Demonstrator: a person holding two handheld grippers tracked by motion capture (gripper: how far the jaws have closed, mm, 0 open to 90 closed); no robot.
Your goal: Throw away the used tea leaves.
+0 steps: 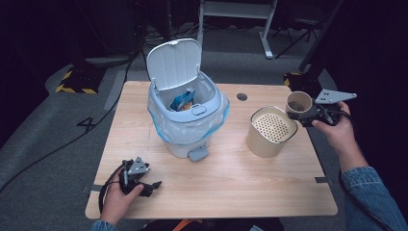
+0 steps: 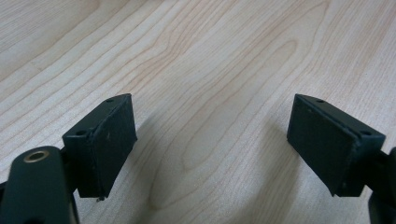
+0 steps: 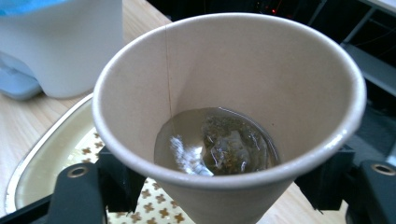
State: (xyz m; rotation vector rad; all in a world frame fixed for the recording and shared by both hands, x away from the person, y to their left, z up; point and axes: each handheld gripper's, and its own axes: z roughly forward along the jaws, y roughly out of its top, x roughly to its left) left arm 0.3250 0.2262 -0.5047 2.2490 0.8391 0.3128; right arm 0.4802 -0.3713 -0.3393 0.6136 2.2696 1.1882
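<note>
Tan paper cup (image 3: 229, 116), upright, clamped between jaws of our right gripper (image 1: 308, 113), pads pressing on opposite sides of cup wall. Inside cup we see shallow murky liquid with dark dregs. Just below and beside that claw: beige round canister with perforated insert (image 1: 271, 131), standing on light wooden table (image 1: 216, 178). Farther off from claw: white pedal bin with blue liner (image 1: 185, 113), lid up, blue wrapper inside. Our left gripper (image 2: 210, 144) sits low over bare wood, jaws wide apart, nothing between them.

Black grippers (image 1: 153, 184) with grey plates; apparently denim sleeve (image 1: 368, 185).
</note>
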